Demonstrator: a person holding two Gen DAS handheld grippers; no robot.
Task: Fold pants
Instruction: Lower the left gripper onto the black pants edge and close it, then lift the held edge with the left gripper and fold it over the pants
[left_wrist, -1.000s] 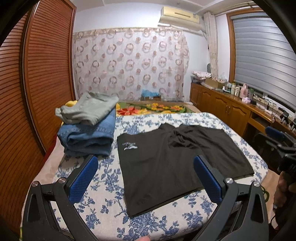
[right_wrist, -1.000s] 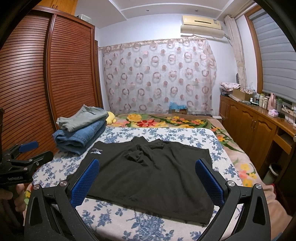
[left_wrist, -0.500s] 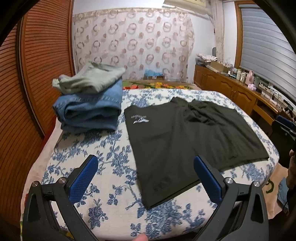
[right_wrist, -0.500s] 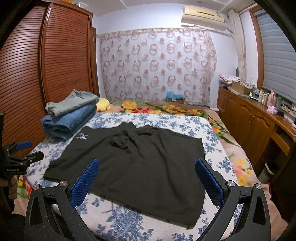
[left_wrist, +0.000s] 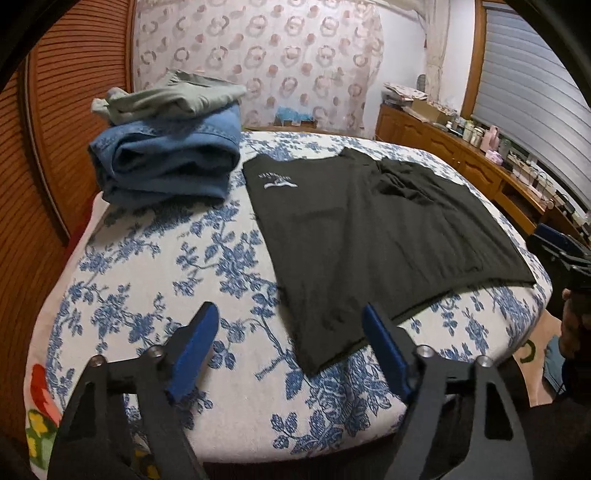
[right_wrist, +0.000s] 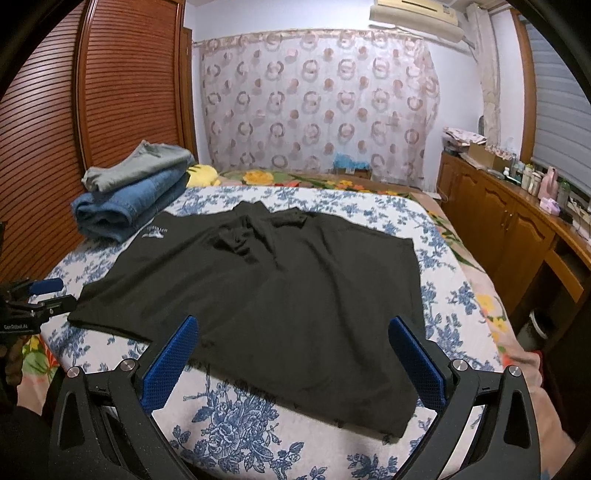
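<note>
Jaws of the left gripper stand apart w/ nothing between the blue pads; they have just been closing somewhat. It hangs over the near left corner of the bed, above the near corner of the black pants, not touching the cloth. Right gripper: jaws wide, empty, poised above the pants' near edge, pads clear of the fabric. Pants lie spread flat across the blue-floral bed cover, white logo toward the far left, legs bunched at the far middle. Far left corner: folded blue jeans w/ a folded grey-green garment stacked on top, just beside the pants. Background: patterned curtain; slatted wooden doors at left; wooden cabinet w/ bottles at right. Left-wrist view shows the right gripper at the right edge, held by a hand.
</note>
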